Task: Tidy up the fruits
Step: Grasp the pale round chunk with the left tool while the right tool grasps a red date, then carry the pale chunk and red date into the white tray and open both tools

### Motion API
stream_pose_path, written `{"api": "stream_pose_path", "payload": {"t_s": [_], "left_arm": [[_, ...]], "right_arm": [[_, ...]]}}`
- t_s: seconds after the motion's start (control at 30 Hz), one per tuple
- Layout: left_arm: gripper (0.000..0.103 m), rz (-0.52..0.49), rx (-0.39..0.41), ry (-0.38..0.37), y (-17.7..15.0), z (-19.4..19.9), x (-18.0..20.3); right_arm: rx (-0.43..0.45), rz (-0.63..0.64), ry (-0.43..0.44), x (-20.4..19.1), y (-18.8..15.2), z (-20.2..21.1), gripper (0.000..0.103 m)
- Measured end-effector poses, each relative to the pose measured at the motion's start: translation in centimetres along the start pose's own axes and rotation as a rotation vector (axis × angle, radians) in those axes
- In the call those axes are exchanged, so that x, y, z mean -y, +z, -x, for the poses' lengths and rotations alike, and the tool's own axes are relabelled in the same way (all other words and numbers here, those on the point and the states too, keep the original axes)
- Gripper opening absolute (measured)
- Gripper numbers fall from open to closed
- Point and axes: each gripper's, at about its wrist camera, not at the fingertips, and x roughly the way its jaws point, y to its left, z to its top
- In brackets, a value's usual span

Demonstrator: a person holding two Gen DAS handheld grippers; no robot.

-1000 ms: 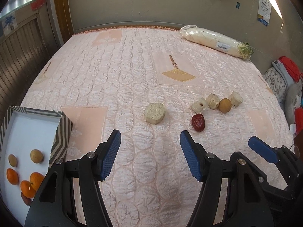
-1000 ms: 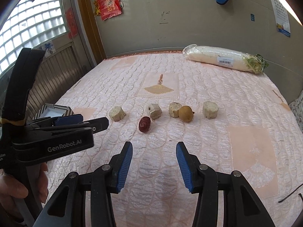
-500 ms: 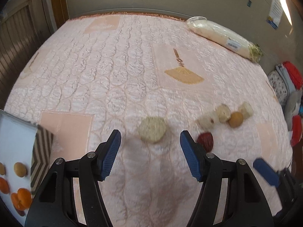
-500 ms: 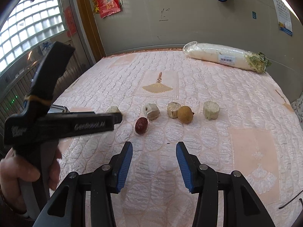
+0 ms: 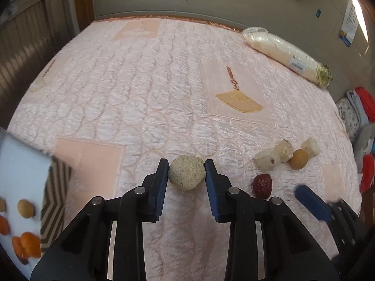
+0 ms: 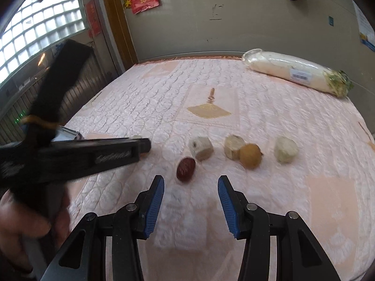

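the left gripper (image 5: 186,175) was closing its jaws, blue pads touching both sides of a pale speckled chunk (image 5: 186,175) on the pink quilted cover (image 5: 150,89), while the right gripper (image 6: 191,201) stood unclenched and empty just short of a red date (image 6: 185,169). beyond lay three more pale chunks (image 6: 201,148) and a small brown fruit (image 6: 250,156), a wrapped white radish (image 6: 297,72) near the far wall. the striped-walled tray (image 5: 56,201) of orange fruits (image 5: 27,245) was blurred and cut off at the left edge, and the left gripper's blurred body hid most of the speckled chunk in the right view.
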Motion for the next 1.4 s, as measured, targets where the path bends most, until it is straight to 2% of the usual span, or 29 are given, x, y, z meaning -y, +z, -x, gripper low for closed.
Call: {"api": "stream_pose_path", "payload": {"t_s": [0.07,0.1,0.13,0.2,0.23,0.4,0.6,0.7,0.9,1.2,1.4], "left_arm": [[0.031,0.005,0.012,0.008,-0.4,0.9,-0.3],[0.031,0.010,0.016,0.010,-0.6,1.3,-0.5],[0.031,0.016,0.018,0.012,-0.8,1.7,-0.6],[0.031,0.020,0.024,0.006,-1.2,2.3,-0.7],[0.031,0.018,0.029,0.004,-1.4,2.7,-0.7],[0.031,-0.015,0.056,-0.010,-2.9,4.5,-0.1],[0.031,-0.087,0.101,-0.016,-5.4,7.0,1.1],[0.031,-0.126,0.137,-0.006,-6.5,8.3,1.7],[0.031,-0.147,0.144,-0.019,-8.1,9.4,1.9],[0.031,-0.145,0.205,0.022,-9.3,12.0,-0.1],[0.031,-0.122,0.238,0.056,-9.9,13.5,-2.6]], "right_arm": [[-0.016,0.002,-0.004,-0.1,0.6,-1.1,0.046],[-0.024,0.002,0.000,-0.2,0.8,-1.6,0.042],[-0.034,0.005,0.007,-0.3,1.0,-2.4,0.038],[-0.059,0.012,0.005,-0.5,1.2,-3.4,0.022],[-0.071,0.028,-0.013,-0.8,1.0,-3.9,0.020],[-0.031,0.014,-0.029,-0.9,0.1,-2.2,0.019],[0.027,-0.056,-0.026,-0.4,-2.0,2.3,0.019],[0.048,-0.065,-0.056,-0.6,-3.4,4.4,0.019],[0.082,-0.085,-0.075,-0.8,-4.5,7.5,0.019],[0.139,-0.068,-0.043,-3.0,-4.4,9.8,0.019],[0.137,-0.034,-0.016,-5.3,-4.2,9.8,0.019]]}}
